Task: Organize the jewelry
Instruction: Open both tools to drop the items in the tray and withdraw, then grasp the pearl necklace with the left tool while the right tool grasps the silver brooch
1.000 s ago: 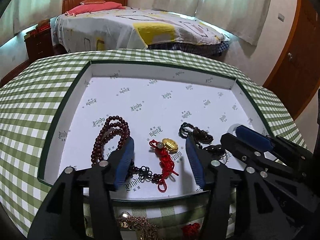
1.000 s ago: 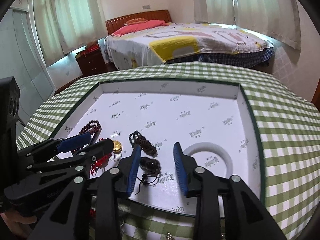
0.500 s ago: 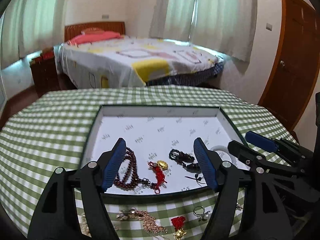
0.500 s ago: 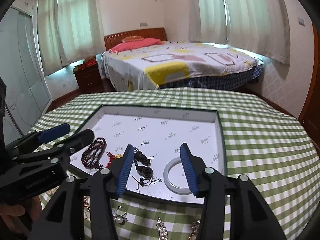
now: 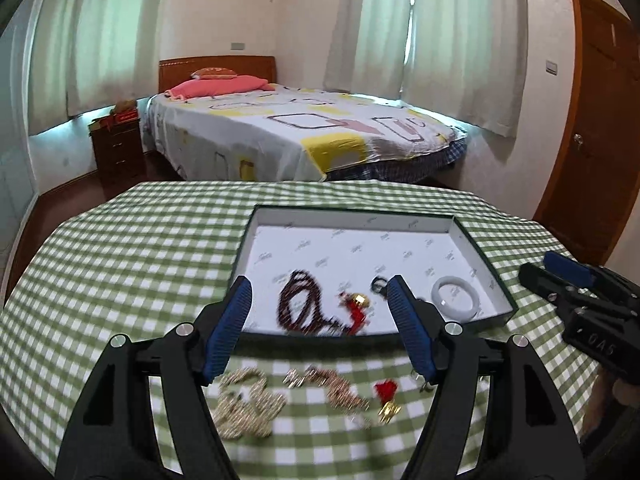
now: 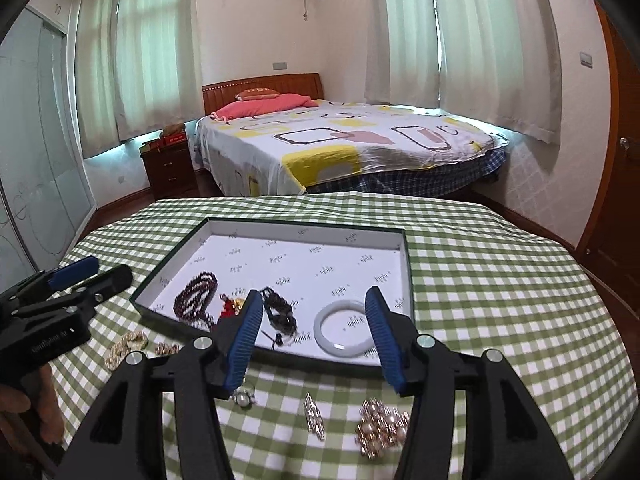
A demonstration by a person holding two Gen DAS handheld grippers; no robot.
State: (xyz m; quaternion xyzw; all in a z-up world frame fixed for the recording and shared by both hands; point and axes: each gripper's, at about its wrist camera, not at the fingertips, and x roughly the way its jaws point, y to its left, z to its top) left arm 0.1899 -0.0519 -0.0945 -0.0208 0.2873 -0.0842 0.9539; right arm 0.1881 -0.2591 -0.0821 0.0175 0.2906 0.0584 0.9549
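A shallow white-lined box (image 5: pixel 472 252) (image 6: pixel 405 264) sits on the green checked table. In it lie a dark red bead bracelet (image 5: pixel 298 306) (image 6: pixel 196 298), a red cord with a gold charm (image 5: pixel 356 306), a dark knotted bracelet (image 6: pixel 280 312) and a white bangle (image 5: pixel 456 298) (image 6: pixel 346 328). In front of the box lie a pale gold chain (image 5: pixel 248 404), a thin gold chain (image 5: pixel 336 388), a red charm (image 5: pixel 387 394), a pearl ring (image 6: pixel 244 398), a small clip (image 6: pixel 314 420) and a pearl cluster (image 6: pixel 380 430). My left gripper (image 5: pixel 320 324) and right gripper (image 6: pixel 314 334) are open, empty, raised above the table's near side.
The green checked cloth (image 5: pixel 120 264) covers the whole table. A bed (image 6: pixel 340 140) stands behind the table, with a dark nightstand (image 6: pixel 168 164) to its left. A wooden door (image 5: pixel 596 120) is at the right.
Both grippers have pulled back and up from the box and opened wider. The loose jewelry in front of the box has come into view.
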